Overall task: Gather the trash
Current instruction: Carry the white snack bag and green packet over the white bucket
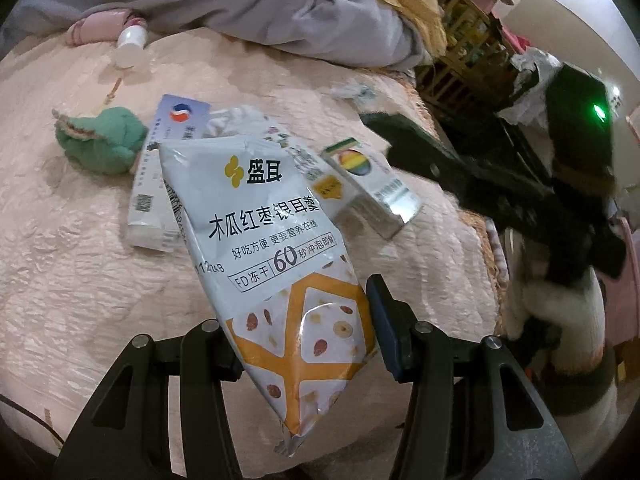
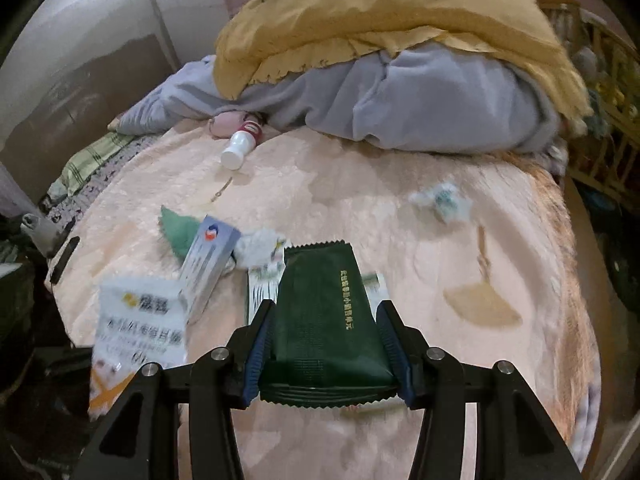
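My left gripper is shut on a white and orange snack pouch and holds it above the pink bedspread. The pouch also shows blurred in the right wrist view. My right gripper is shut on a dark green foil packet; that packet shows in the left wrist view at the right. On the bed lie a long white box, a box with a rainbow circle, a crumpled tissue and a crumpled wrapper.
A green plush toy and a white bottle lie on the bed. A grey and yellow quilt heap fills the far side. A wooden crib stands beyond the bed's right edge. A fan pattern marks the spread.
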